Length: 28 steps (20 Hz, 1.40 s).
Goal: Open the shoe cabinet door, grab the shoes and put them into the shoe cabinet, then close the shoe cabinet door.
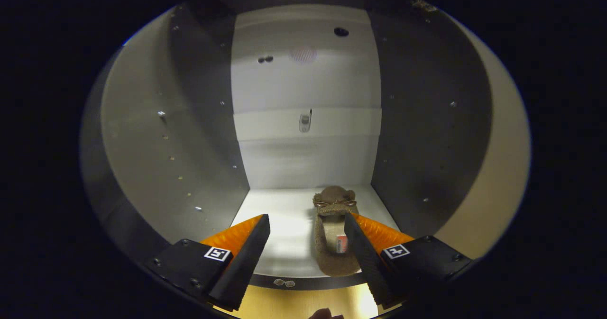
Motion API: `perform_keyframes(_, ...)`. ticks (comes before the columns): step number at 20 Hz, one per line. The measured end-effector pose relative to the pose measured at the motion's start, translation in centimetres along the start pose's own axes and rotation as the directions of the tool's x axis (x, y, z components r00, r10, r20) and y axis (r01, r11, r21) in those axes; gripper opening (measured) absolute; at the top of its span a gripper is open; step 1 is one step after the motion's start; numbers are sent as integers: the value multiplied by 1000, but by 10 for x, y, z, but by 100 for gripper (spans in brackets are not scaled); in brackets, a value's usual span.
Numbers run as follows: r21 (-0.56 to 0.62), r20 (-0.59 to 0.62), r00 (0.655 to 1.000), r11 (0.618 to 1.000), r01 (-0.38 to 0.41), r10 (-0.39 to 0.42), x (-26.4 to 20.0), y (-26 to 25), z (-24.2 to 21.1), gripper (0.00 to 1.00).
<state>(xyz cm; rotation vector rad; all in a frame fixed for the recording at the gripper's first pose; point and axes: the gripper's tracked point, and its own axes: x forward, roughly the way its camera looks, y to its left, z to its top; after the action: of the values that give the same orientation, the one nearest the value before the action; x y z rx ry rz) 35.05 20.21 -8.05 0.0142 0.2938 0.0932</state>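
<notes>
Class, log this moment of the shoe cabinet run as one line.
gripper: open, holding nothing | shoe: on cabinet shelf, against the right finger | door: open | next: likely withdraw, close door

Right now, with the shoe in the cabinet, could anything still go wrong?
1. The brown shoe lies on the cabinet shelf right beside one finger of the open tongs, possibly touching it. Pulling back crookedly could drag the shoe out.
2. The shoe's heel sits near the shelf's front edge. If it sticks out, the door may bump it when closing.
</notes>
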Motion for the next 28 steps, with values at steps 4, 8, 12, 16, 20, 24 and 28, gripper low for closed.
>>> perform_keyframes(4,9,116,993,1000,-27,25,-81,5,23,100)
perform_keyframes(8,-18,185,981,999,-48,51,-158,3,26,100)
perform_keyframes(12,-17,186,978,996,-90,91,-229,-2,15,100)
perform_keyframes(16,9,167,980,994,-108,105,-293,-20,-4,100)
perform_keyframes(20,31,135,986,994,-101,96,-347,-48,-21,100)
perform_keyframes(24,69,159,986,996,-64,53,-396,-88,-18,100)
perform_keyframes(28,73,155,987,997,25,-36,-420,-155,-27,99)
